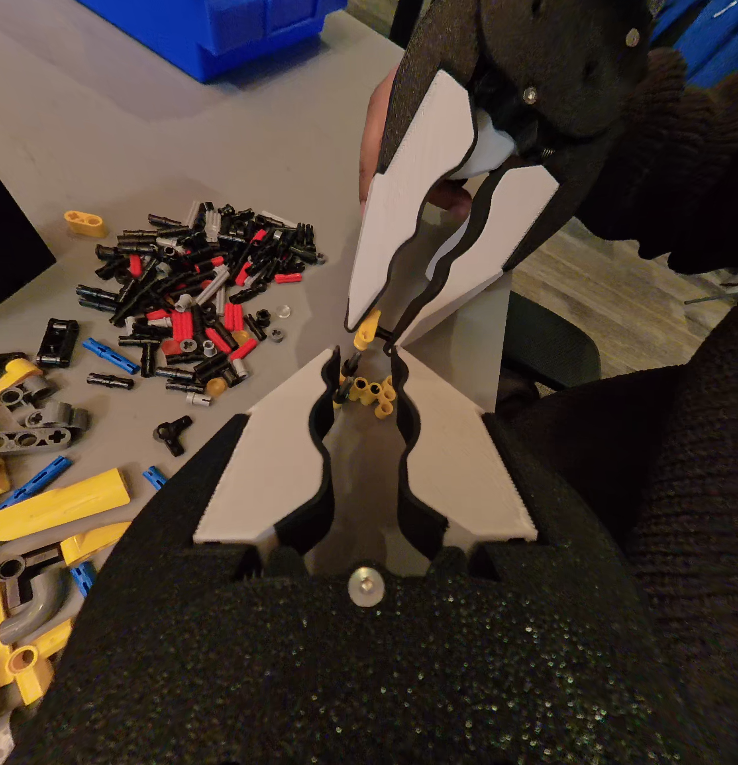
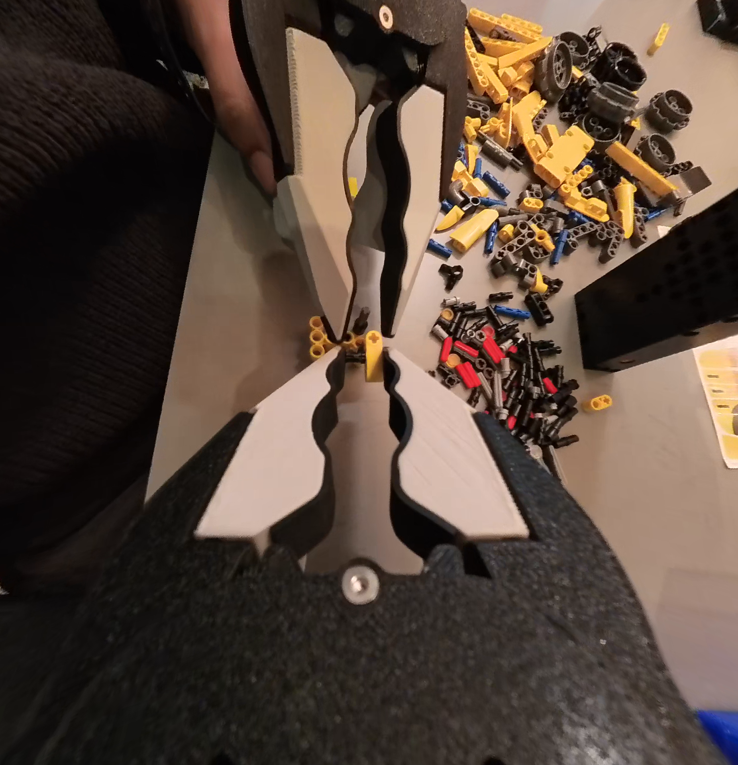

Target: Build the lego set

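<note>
My left gripper (image 1: 366, 356) is shut on a yellow beam piece with round holes (image 1: 377, 393) that carries black pins; the piece hangs just above the grey table (image 1: 276, 145). My right gripper (image 1: 371, 335) comes in from the top, tip to tip with the left. It is shut on a small yellow connector (image 1: 367, 331) with a black pin sticking out sideways. In the right wrist view my right gripper (image 2: 363, 352) pinches that connector (image 2: 373, 356), and the left gripper (image 2: 365, 334) holds the holed yellow piece (image 2: 319, 339) right behind it. The two parts are almost touching.
A pile of black, red and grey pins (image 1: 201, 289) lies left of the grippers. Yellow and grey beams (image 1: 48, 509) lie nearer. A blue bin (image 1: 218, 33) stands at the back. The right wrist view shows wheels (image 2: 620, 66), a black box (image 2: 657, 298) and a booklet (image 2: 727, 405). Both grippers' tips are close together, under 4 cm apart.
</note>
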